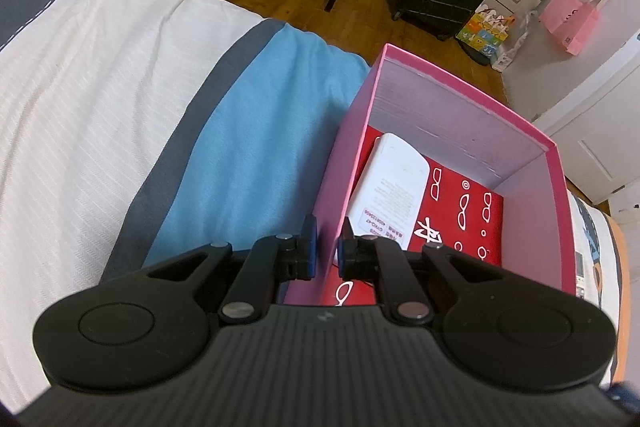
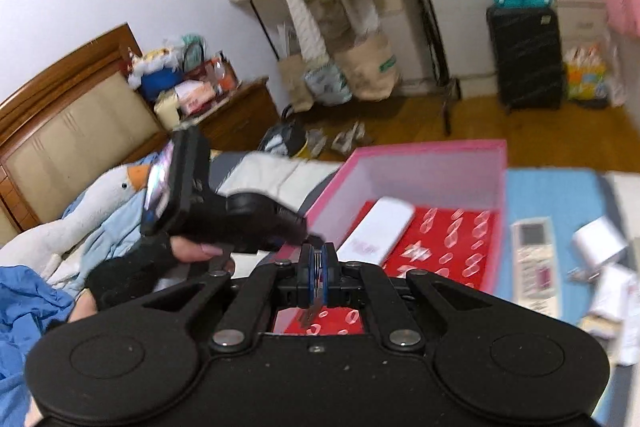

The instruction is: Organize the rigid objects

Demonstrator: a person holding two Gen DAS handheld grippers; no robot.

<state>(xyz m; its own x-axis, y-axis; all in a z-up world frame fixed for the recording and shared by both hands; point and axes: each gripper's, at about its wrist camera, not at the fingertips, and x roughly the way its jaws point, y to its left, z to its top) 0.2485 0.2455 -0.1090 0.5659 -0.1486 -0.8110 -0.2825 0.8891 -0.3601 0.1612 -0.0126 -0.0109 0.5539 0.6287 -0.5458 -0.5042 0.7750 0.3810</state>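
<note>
Box (image 2: 424, 163) sits on bed (image 1: 100, 75), near its edge. In box: flat white device (image 2: 376, 227) along left wall, on printed liner (image 2: 448, 247). Right of box, on blanket: remote (image 2: 534, 263), then adapter (image 2: 598, 243). Behind box, on floor: suitcase (image 2: 524, 59)

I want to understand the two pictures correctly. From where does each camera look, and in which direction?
Left wrist: sits on the left tool, looks down at the pink box wall it clamps; only the tool shows.
Right wrist: sits on the right tool, looks across the bed; the gloved left hand shows.
Shared: pink box, white device, black suitcase.
</note>
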